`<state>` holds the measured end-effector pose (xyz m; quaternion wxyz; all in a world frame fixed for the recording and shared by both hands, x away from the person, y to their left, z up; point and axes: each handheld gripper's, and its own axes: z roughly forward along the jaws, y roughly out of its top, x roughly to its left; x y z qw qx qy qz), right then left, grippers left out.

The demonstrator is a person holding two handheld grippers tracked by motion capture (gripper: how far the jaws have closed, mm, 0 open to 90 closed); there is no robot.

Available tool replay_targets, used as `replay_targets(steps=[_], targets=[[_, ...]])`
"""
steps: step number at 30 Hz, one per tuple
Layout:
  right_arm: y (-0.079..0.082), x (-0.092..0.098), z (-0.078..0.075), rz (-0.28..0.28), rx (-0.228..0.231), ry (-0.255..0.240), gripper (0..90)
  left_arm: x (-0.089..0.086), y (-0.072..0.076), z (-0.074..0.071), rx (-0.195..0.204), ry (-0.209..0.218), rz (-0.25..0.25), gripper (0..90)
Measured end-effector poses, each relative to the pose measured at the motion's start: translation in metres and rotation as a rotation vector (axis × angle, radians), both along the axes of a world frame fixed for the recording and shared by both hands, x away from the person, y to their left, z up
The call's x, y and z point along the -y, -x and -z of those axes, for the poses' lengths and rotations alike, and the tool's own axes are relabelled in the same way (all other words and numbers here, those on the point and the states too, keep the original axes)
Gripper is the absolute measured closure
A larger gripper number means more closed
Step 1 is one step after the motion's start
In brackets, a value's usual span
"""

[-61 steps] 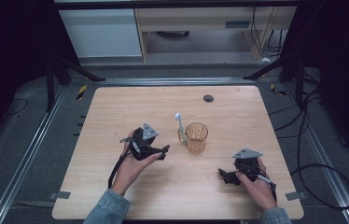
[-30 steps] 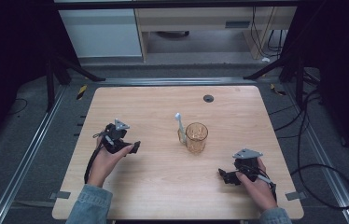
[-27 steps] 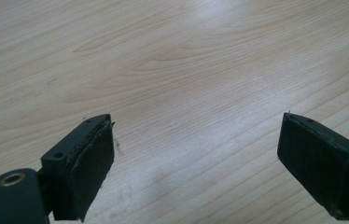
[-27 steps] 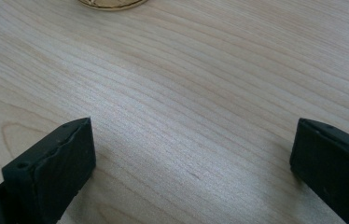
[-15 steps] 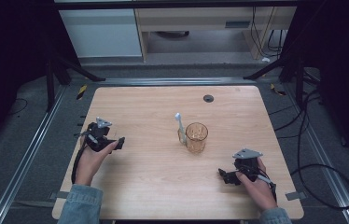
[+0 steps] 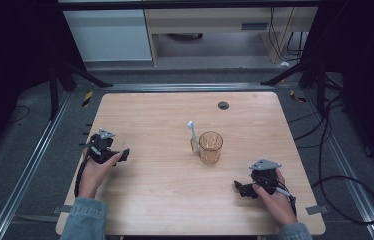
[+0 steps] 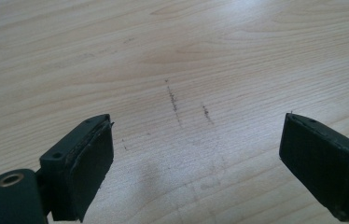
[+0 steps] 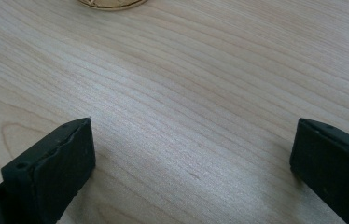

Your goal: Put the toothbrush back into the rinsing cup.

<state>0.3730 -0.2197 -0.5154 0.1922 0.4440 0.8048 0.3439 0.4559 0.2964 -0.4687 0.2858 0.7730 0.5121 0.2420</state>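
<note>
Table: a light wooden table with rounded corners, standing on a dark floor with metal rails along both sides.
Cup: an amber see-through cup stands upright a little right of the table's middle.
Toothbrush: a white toothbrush leans against the cup's left side, head up, touching the cup.
Black disc: a small dark round disc sits near the far edge of the table, well apart from the cup.
Left gripper: the left gripper rests at the table's left edge, held in the person's left hand; its jaws point toward the table's middle.
Left jaws: released and spread wide in the left gripper view, with bare wood and a few faint dark scuff marks between them.
Right gripper: the right gripper sits near the table's front right, held in the right hand; its jaws point left.
Right jaws: released, wide apart, holding nothing; the cup's base shows at the top edge of the right gripper view.
Sleeves: blue denim sleeves at the bottom edge of the high view.
Background: a white cabinet and a wooden shelf unit beyond the table.
</note>
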Motion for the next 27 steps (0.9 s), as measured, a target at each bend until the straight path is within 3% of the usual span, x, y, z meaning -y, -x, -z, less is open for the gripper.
replay_targets(steps=[11, 27], targets=[[0.0, 0.0, 0.0, 0.002, -0.002, -0.001, 0.4, -0.01, -0.007, 0.016, 0.01, 0.036, -0.035, 8.4], [0.0, 0.0, 0.0, 0.0, 0.0, 0.0, 0.4, -0.004, -0.012, 0.031, 0.022, 0.033, -0.009, 6.9]])
